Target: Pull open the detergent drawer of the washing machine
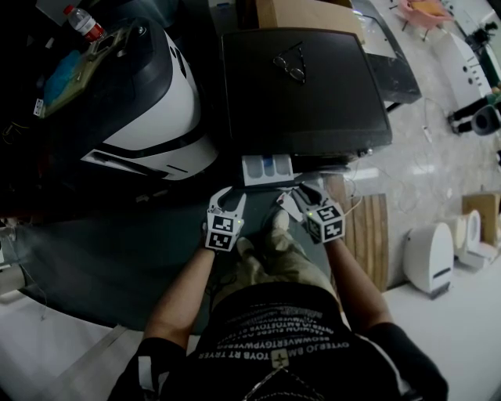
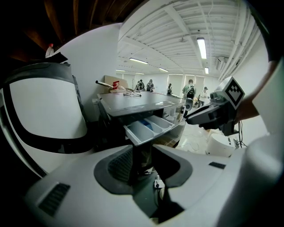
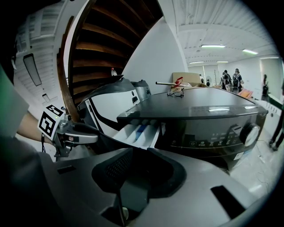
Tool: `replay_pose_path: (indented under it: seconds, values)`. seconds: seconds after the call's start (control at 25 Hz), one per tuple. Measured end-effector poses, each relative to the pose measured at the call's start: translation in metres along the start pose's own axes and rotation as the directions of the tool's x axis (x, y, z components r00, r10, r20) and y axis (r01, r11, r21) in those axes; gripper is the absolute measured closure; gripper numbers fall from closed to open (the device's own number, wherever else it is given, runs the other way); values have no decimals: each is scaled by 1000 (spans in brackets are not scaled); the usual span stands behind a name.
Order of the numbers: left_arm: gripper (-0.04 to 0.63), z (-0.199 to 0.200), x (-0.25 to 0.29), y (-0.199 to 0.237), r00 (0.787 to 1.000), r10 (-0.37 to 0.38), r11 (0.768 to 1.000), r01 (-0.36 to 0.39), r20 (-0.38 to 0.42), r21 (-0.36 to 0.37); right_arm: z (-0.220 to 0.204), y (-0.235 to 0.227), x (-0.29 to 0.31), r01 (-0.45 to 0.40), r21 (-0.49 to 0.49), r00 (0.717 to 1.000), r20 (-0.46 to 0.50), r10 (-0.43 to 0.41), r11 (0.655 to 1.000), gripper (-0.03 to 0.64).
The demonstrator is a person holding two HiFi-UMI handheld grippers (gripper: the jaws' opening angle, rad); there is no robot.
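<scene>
Big open hall, white beamed ceiling [image 2: 168, 26] w/ strip lights [image 2: 200, 46] on. Pale glossy floor [image 1: 438, 157] on one side, dark mat [image 1: 117, 251] on the other. Brown wooden stair underside [image 3: 106, 40] overhead, white wall [image 3: 151, 57] next to it. Wooden slat panel [image 1: 372, 235] lies flat on the floor, white rounded appliance [image 1: 429, 257] just beside. Cardboard box [image 1: 305, 14] & pink chair [image 1: 423, 12] further back.

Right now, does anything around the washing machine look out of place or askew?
Only the eyeglasses lying loose on top of the washing machine look out of place. The detergent drawer stands pulled out and sits straight; no spill shows. The left gripper and right gripper are open and empty.
</scene>
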State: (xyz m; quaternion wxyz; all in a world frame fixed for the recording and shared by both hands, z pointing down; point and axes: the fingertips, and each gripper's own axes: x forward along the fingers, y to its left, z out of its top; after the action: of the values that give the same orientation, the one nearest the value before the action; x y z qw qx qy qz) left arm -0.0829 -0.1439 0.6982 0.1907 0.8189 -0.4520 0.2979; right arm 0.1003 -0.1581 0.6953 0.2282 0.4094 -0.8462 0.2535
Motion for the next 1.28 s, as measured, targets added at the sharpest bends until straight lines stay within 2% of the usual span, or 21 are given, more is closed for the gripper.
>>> replay_pose_path:
  seconds: [1.28]
  values:
    - [474,-15,-17,-17,999,-38,999,37,-12,-32,-18,12,-18,19,45,999,-27,-18,999,525]
